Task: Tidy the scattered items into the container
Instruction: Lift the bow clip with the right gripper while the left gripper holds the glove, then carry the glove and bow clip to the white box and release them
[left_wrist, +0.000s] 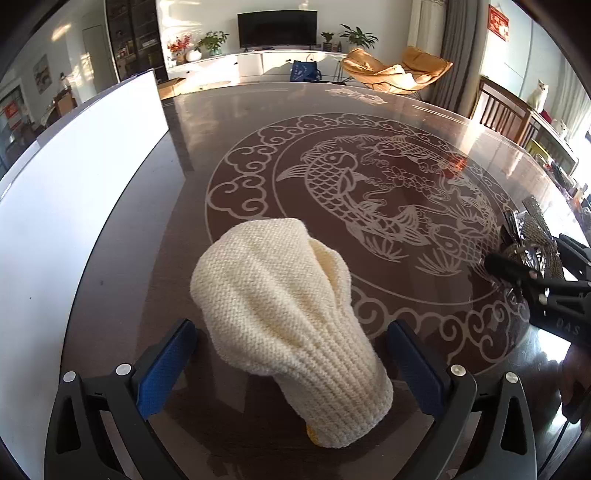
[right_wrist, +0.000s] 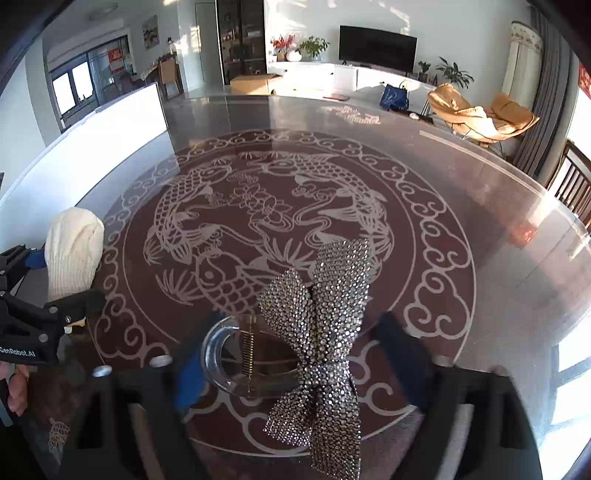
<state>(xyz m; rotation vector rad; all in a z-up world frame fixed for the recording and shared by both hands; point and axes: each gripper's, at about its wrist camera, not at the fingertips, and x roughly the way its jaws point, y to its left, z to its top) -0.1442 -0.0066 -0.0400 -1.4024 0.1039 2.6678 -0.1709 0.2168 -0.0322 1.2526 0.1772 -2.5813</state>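
On the glass table (left_wrist: 229, 155) with its etched fish medallion, seen from the left wrist, a cream knitted hat (left_wrist: 288, 325) lies at the medallion's near edge, between the left gripper's (left_wrist: 291, 363) blue pads, which stand apart and clear of the wool. A white container (left_wrist: 74, 192) stands left of the medallion. From the right wrist, the right gripper (right_wrist: 306, 365), blurred, brackets a rhinestone bow hair clip (right_wrist: 321, 325) at the medallion's near rim; whether it grips cannot be told.
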